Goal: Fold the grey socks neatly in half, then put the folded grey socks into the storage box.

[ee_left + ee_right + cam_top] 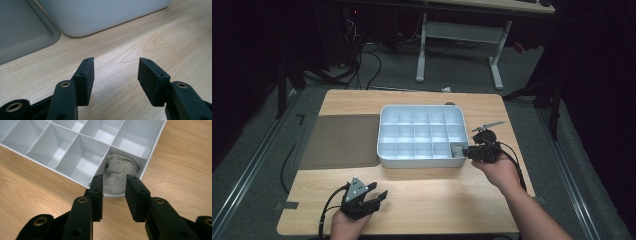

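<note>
Jaws of our right hand-held gripper [113, 195] stand apart at the near right corner of the grey tray [75, 180], empty, with the grey cloth [120, 173] bunched in that corner compartment straight ahead between them, its lower part hidden behind the wall. Our left hand-held gripper [115, 75] rests open over the bench [150, 45], well away.

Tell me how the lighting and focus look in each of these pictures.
High view: dark surroundings, a bright patch on the table before the tray. Left gripper view: left gripper sharp, glare on the wood between its jaws. Right gripper view: evenly lit, grey cloth reasonably sharp, soft shadows in the compartments.
</note>
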